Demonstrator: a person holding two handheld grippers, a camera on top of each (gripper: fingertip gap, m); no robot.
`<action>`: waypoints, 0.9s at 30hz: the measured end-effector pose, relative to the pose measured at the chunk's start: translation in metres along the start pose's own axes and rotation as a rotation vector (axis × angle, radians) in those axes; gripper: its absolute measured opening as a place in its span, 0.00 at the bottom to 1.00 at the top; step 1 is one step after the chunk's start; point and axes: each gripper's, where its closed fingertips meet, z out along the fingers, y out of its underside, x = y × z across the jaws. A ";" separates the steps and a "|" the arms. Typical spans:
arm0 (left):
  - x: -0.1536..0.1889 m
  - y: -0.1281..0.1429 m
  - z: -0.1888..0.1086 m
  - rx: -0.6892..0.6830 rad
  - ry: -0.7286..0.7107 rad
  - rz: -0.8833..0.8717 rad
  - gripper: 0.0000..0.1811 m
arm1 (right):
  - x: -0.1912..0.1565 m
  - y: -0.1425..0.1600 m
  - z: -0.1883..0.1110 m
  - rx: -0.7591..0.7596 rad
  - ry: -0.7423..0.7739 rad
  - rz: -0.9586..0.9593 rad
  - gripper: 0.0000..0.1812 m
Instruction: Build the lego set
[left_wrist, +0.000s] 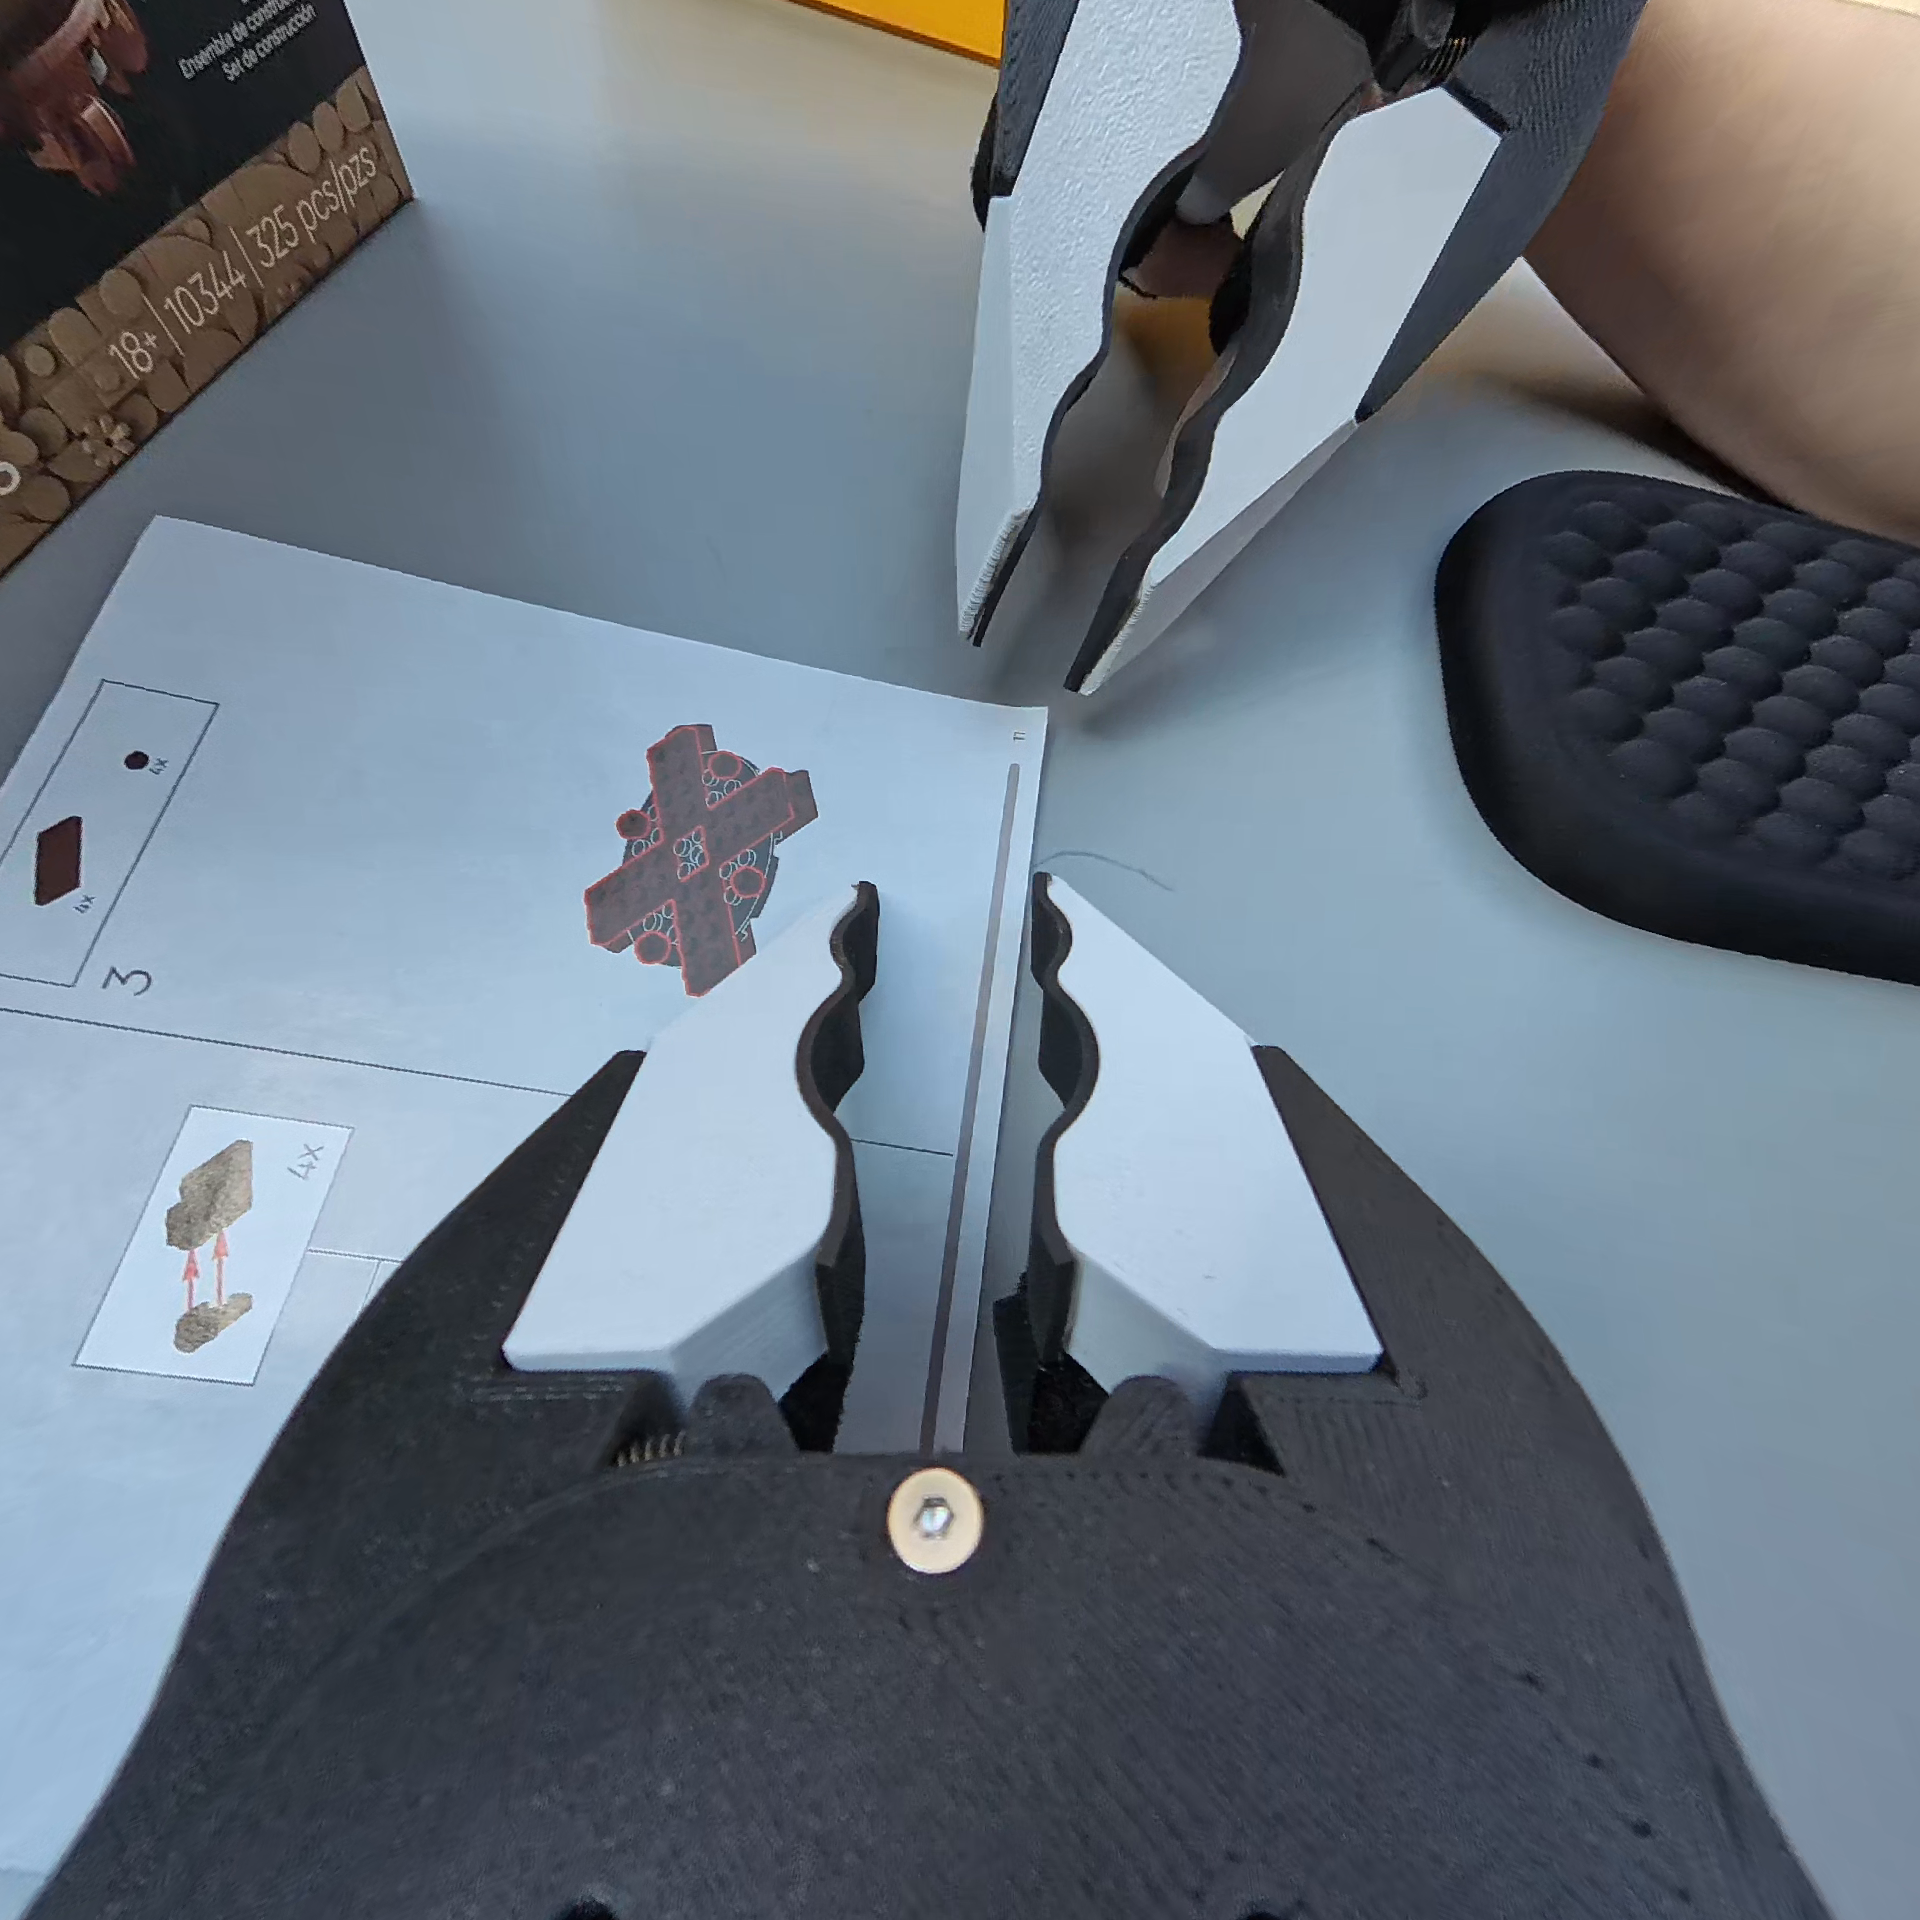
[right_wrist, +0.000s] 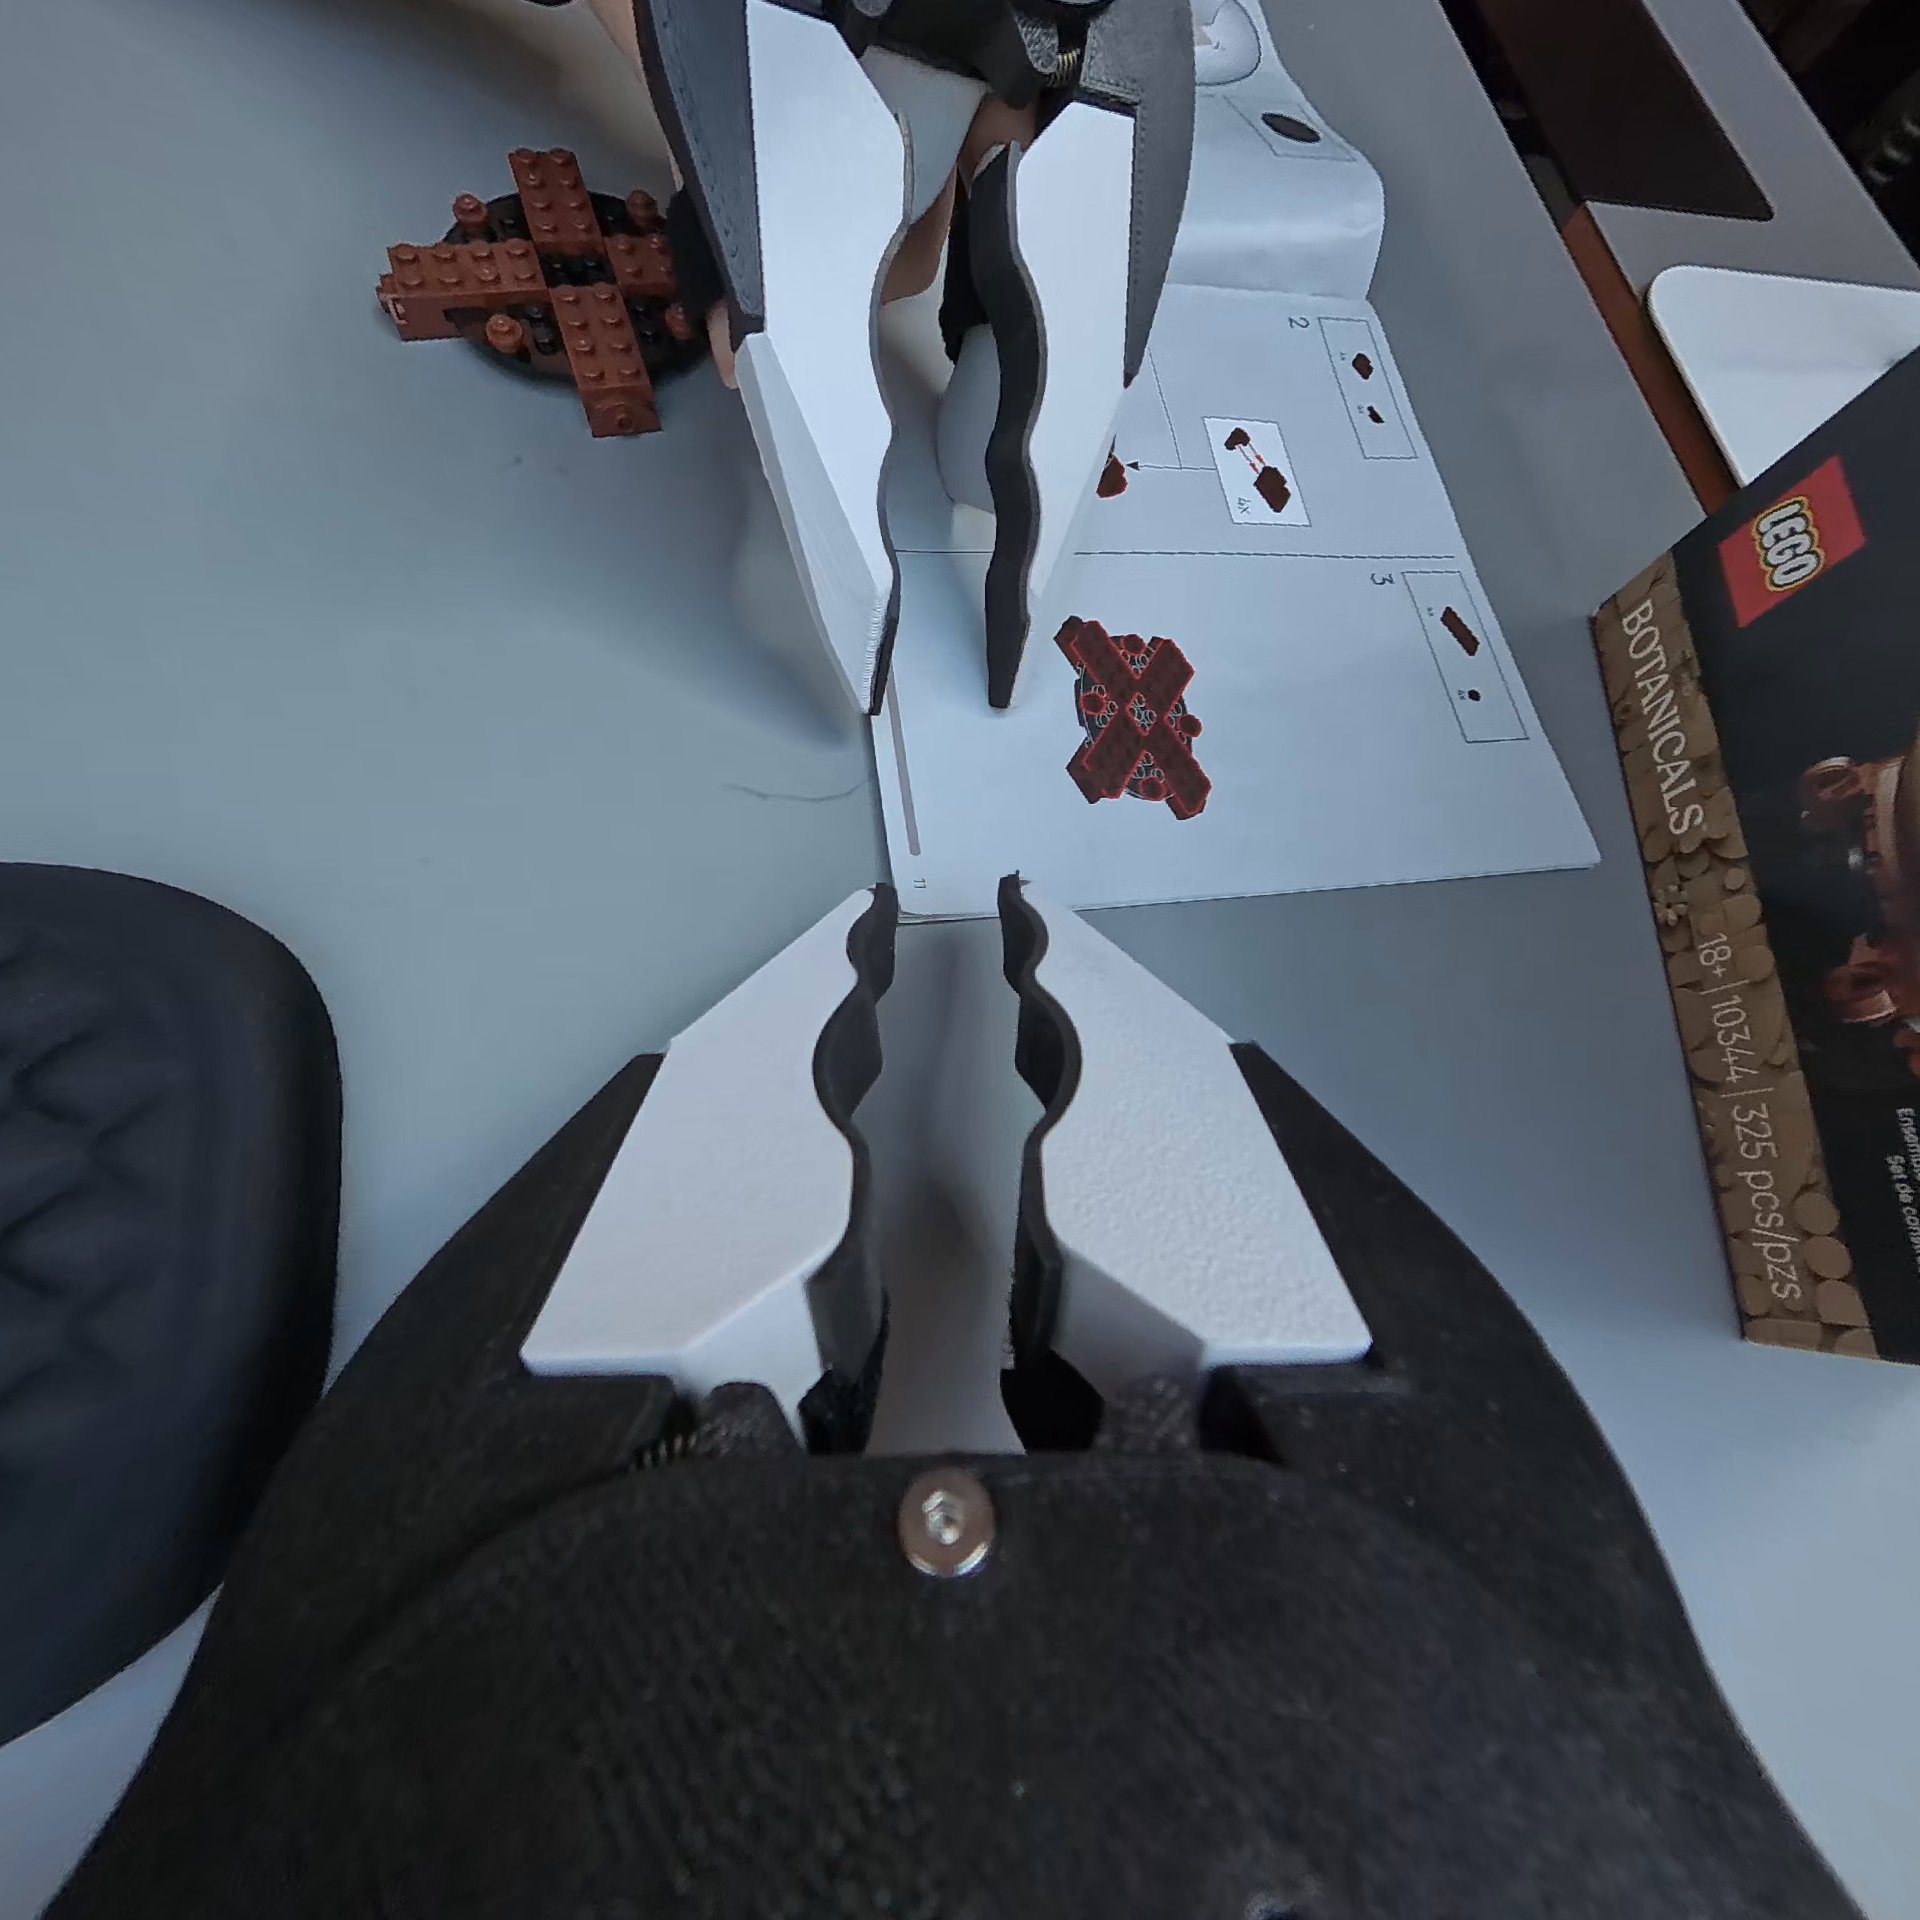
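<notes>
Right gripper (right_wrist: 948, 883) empty, gaping; brick cross (right_wrist: 551, 286) well apart, far-left.

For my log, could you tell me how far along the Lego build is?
Done: a brown cross of plates on a dark round base, resembling the booklet drawing. In hand: nothing; left gripper and right gripper are open, empty, over the booklet's edge. Left: later steps; no loose bricks visible.

Both wrist views face each other closely, sharing the instruction booklet (left_wrist: 520, 779)
</notes>
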 end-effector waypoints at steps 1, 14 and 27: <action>0.000 0.000 0.000 -0.002 -0.004 0.004 0.15 | 0.000 0.000 0.001 -0.008 0.009 -0.016 0.11; 0.000 0.001 0.000 -0.007 -0.019 0.025 0.15 | -0.006 0.005 -0.003 -0.234 0.313 -0.618 0.10; 0.000 0.001 0.000 -0.007 -0.015 0.022 0.15 | -0.007 0.004 0.005 -0.234 0.314 -0.646 0.07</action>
